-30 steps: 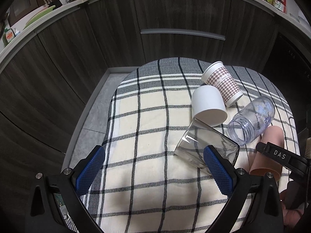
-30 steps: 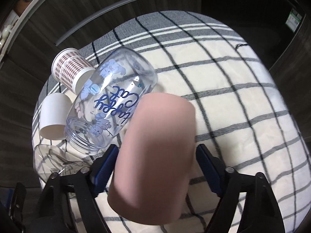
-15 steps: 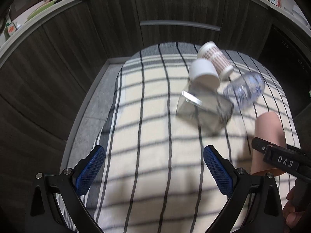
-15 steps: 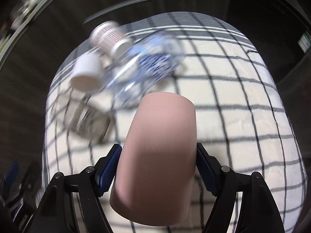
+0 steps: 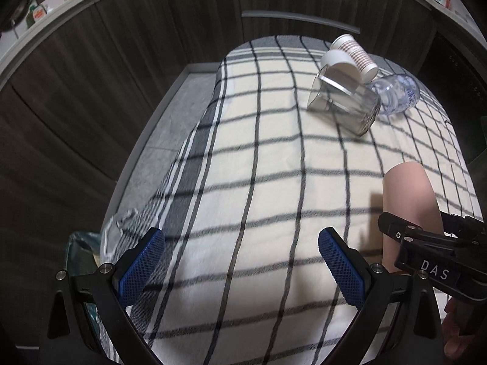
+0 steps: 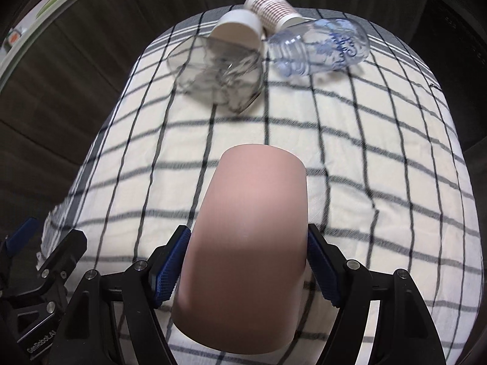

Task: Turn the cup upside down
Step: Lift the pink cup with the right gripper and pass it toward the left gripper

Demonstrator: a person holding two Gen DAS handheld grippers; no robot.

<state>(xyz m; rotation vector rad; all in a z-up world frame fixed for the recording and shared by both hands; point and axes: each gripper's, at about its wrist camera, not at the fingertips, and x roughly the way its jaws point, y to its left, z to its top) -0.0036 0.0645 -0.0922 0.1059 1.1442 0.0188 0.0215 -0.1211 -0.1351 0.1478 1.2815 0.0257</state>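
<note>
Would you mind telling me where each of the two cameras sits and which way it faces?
Left wrist: on the open left gripper, looking forward over the checked cloth; the right gripper shows at right.
Right wrist: on the right gripper, shut on the pink matte cup, facing the same cloth.
Shared: the pink cup, clear glass tumbler, white cup, checked paper cup and printed clear bottle.

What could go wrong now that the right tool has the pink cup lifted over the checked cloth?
1. The right tool grips the smooth pink cup only on its sides near the wide end, so it may slip while being turned over.
2. The checked cloth looks soft and wrinkled; a cup set rim-down there could wobble or tip.
3. The glass jar and clear bottle lie loose on their sides ahead; a wide swing might send them rolling.
</note>
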